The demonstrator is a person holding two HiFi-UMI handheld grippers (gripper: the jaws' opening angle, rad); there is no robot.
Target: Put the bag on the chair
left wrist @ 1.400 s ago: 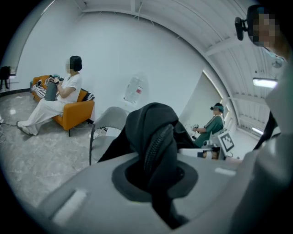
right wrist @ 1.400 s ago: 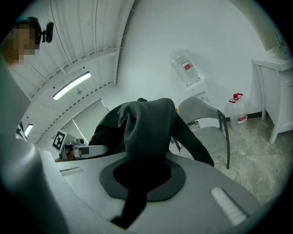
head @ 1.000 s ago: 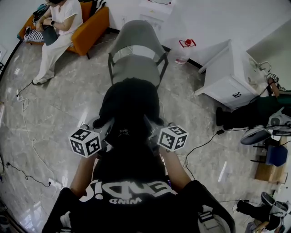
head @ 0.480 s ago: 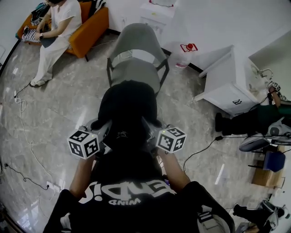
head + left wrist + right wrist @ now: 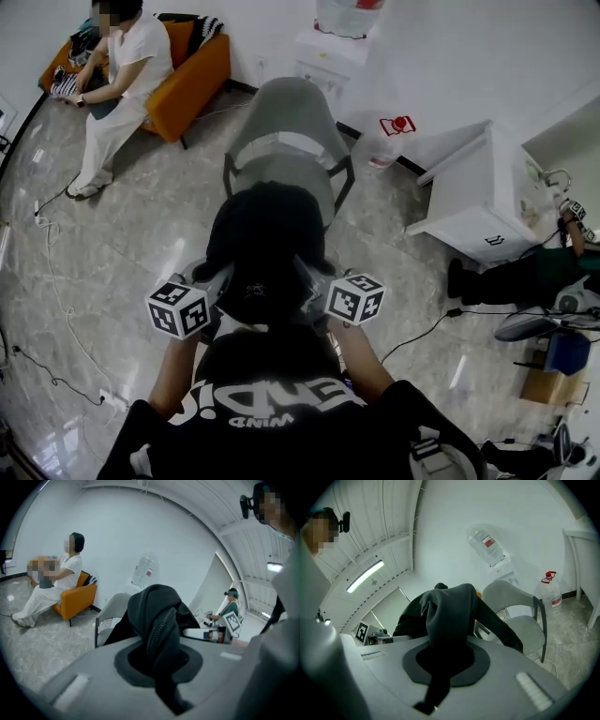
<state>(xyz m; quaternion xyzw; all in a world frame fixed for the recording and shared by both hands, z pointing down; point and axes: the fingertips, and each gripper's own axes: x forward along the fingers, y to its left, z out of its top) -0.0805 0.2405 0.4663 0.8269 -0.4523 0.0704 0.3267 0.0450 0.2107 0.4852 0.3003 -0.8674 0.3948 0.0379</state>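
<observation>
A black bag [image 5: 267, 246] hangs between my two grippers, just in front of the grey chair [image 5: 284, 131]. In the head view the left gripper [image 5: 211, 286] and right gripper [image 5: 319, 281] flank the bag, with their tips hidden behind it. Seen from the left gripper [image 5: 157, 653], the jaws are shut on a zipped fold of the bag [image 5: 157, 620], and the chair [image 5: 110, 616] stands beyond. Through the right gripper view, the right gripper [image 5: 443, 660] pinches dark bag fabric [image 5: 447, 611], and the chair [image 5: 518, 620] is to the right.
A person in white [image 5: 122, 66] sits on an orange sofa [image 5: 192, 61] at the far left. A white cabinet [image 5: 478, 202] and a water bottle [image 5: 389, 131] stand right of the chair. Cables [image 5: 56, 281] trail over the marble floor. Another person [image 5: 539, 272] sits at the right edge.
Both grippers have carried the bag slightly closer to the chair, and the view has shifted with them. The grips have not changed.
</observation>
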